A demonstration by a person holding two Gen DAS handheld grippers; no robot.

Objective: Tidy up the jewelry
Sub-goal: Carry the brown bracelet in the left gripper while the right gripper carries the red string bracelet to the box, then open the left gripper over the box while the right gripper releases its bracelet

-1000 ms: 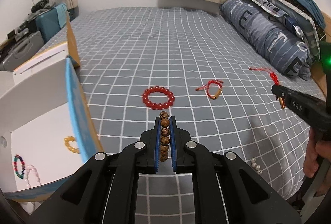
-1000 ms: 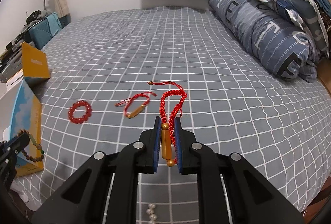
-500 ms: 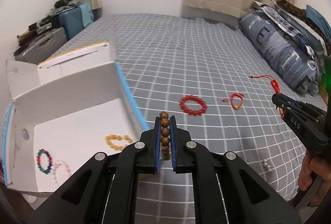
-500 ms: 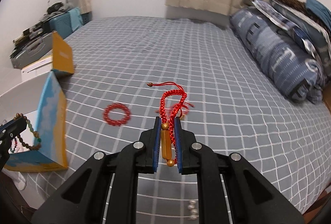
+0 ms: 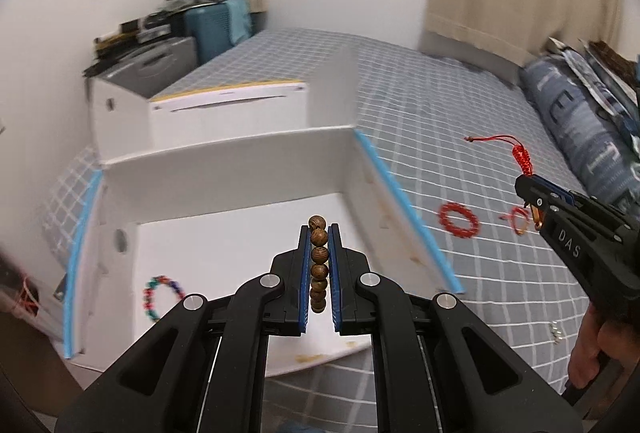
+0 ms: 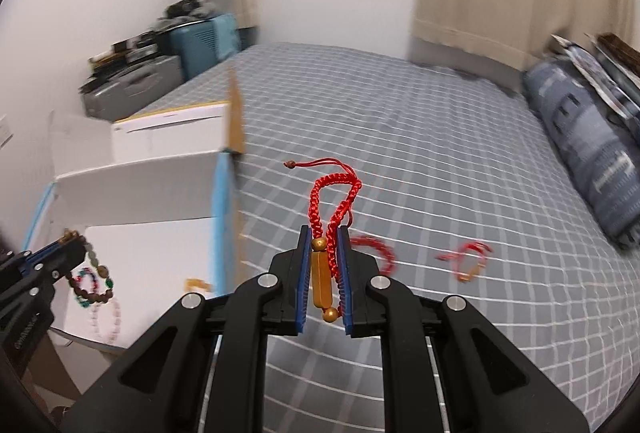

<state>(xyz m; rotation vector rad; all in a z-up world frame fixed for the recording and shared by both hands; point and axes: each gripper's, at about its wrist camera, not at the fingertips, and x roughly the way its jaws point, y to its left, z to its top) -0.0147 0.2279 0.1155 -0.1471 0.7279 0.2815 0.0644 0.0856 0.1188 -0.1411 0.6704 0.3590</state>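
Left wrist view: left gripper [image 5: 319, 265] has its jaws pinching a wood bead bracelet [image 5: 319, 269], beads stacked in a line between the blue pads, top bead poking out past the tips. Gripper sits over an open white box [image 5: 224, 169] w/ blue-edged flaps, which lies on the bed [image 5: 420, 85] (grey sheet, white grid). Inside the box at 8 o'clock of the jaws: a multicolour bead bracelet [image 5: 160, 297] on the floor of the box. At 3 o'clock, right gripper [image 5: 530, 189] comes in from the frame edge, a hand [image 5: 590, 349] on its handle, red cord bracelet [image 5: 520, 155] sticking up from its tips. On the bed beyond the box's right flap: red bead bracelet [image 5: 459, 220], and just beside it at 3 o'clock a small red cord piece [image 5: 518, 219], partly behind the right gripper. Pillow [image 5: 580, 137] at 2 o'clock. Small pearls [image 5: 556, 331] on the sheet at 4 o'clock.

Right wrist view: right gripper [image 6: 323, 273], jaws pinching the red cord bracelet [image 6: 334, 201] w/ its gold tube [image 6: 321, 281] between the pads; cord loop stands up past the tips. Box [image 6: 160, 185] at 9 o'clock. Left gripper [image 6: 66, 245] at 8–9 o'clock over the box, wood bracelet [image 6: 92, 285] hanging from it as a loop. Below it in the box: pale pink bracelet [image 6: 106, 321], amber bit [image 6: 196, 284]. Bed [image 6: 400, 137] ahead; red bead bracelet [image 6: 376, 249] blurred just right of the jaws, red cord piece [image 6: 468, 259] at 3 o'clock. Pillow [image 6: 588, 153] at 2 o'clock.
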